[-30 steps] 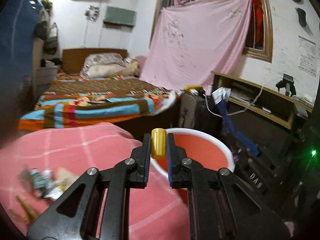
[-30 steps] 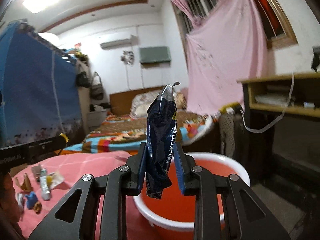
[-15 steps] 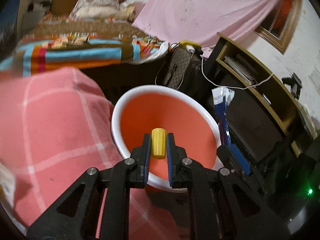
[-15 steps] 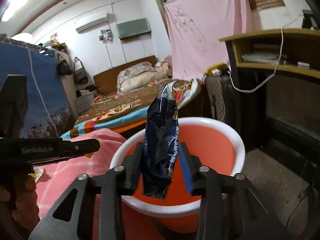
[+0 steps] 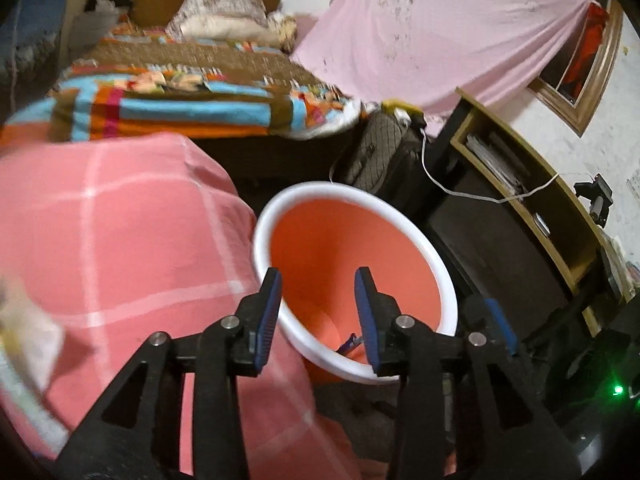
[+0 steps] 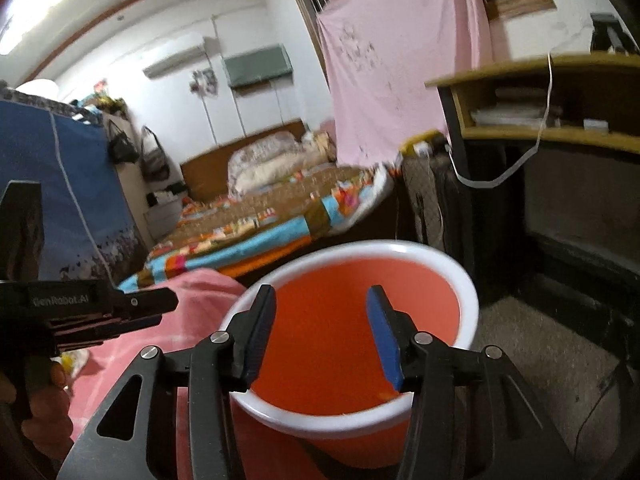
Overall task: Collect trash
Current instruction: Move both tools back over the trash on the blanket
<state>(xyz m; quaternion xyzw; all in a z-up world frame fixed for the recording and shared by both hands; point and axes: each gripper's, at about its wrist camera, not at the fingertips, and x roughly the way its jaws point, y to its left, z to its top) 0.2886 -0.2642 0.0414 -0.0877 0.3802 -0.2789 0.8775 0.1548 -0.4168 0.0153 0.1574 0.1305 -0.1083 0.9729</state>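
Left gripper (image 5: 318,304): black frame, blue pads, jaws opening, nothing between them; poised over the bucket's near rim.
Right gripper (image 6: 320,328): same build, jaws opening, gap empty, above the bucket mouth.
Bucket: round orange plastic bucket with white rim (image 5: 416,236), beside the pink checked cloth (image 5: 120,240).
Trash: small dark scrap (image 5: 349,345) lies low inside the bucket; kind unclear.
Left hand (image 6: 44,408): grips the left gripper's handle.

A home bedroom: made bed (image 6: 256,216) with pillows, wall air conditioner (image 6: 176,56), cluttered shelf (image 6: 532,120).
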